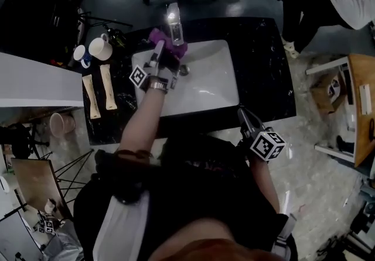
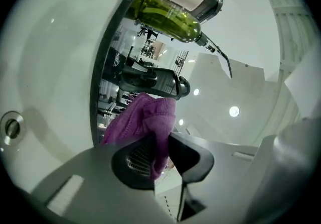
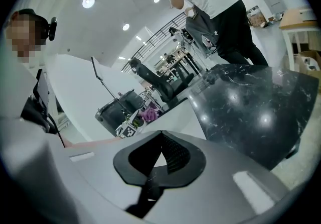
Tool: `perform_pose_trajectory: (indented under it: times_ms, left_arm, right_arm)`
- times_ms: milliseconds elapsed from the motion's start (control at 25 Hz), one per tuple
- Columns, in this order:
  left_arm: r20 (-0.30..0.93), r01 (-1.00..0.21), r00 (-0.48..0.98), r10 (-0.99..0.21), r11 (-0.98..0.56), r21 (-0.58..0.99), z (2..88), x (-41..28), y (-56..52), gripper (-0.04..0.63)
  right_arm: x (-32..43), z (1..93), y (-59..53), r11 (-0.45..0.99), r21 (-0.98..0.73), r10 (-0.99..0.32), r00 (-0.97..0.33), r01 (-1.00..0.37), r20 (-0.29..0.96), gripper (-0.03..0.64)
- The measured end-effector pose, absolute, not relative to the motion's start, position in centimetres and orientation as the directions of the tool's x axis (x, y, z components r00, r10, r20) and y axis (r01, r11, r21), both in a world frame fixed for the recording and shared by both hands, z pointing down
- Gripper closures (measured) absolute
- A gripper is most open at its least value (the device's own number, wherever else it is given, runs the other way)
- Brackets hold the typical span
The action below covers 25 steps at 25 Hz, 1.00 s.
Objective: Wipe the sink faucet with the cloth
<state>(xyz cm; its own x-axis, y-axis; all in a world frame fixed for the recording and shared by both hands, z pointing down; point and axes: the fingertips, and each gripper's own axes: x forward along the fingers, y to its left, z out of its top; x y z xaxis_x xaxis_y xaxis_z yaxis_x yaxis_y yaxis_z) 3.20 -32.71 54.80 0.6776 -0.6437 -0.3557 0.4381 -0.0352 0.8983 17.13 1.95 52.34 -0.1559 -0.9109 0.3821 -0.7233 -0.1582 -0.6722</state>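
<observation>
Over the sink (image 1: 214,87) — faucet (image 1: 174,24) points inward, cloth (image 1: 159,36) beside it.

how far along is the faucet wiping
Done: the left gripper is shut on the purple cloth. In hand: the cloth is up against the faucet above the sink, so wiping looks under way. Left: how much is wiped can't be judged; the right gripper is shut and empty.
</observation>
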Motion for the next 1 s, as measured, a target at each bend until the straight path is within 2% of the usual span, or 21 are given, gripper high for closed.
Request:
perform_pose_trajectory:
  times_ms: [160,360,680,920,960,1000]
  left_arm:
    - [-0.368,0.394,0.724,-0.583,-0.089,0.915,52.9,2.1,-28.9,0.518]
    - [-0.338,0.285,0.837,-0.43,-0.184,0.941,49.7,2.3,-21.6,0.519]
    - [-0.093,0.036,0.979,-0.179,-0.296,0.954,47.6,3.8,-5.2,0.519]
    - [-0.039,-0.012,0.985,-0.169,-0.291,0.957,47.1,2.6,0.7,0.518]
    - [-0.028,-0.026,0.983,-0.181,-0.288,0.957,47.3,2.0,0.8,0.518]
    - [-0.02,-0.036,0.981,-0.191,-0.286,0.958,47.5,1.4,0.9,0.518]
  right_arm:
    - [17.1,51.5,1.8,-0.087,-0.68,-0.91,-0.22,-0.728,0.353,0.606]
    - [16.3,50.8,1.6,0.029,-0.69,-0.899,-0.321,-0.723,0.298,0.606]
    - [12.9,50.1,2.2,0.231,-0.702,-0.804,-0.538,-0.673,0.252,0.606]
    - [8.3,48.1,2.7,0.375,-0.743,-0.716,-0.682,-0.555,0.148,0.604]
    - [7.4,47.5,2.9,0.399,-0.747,-0.695,-0.707,-0.532,0.133,0.586]
    - [6.5,47.1,3.1,0.417,-0.749,-0.675,-0.727,-0.515,0.124,0.525]
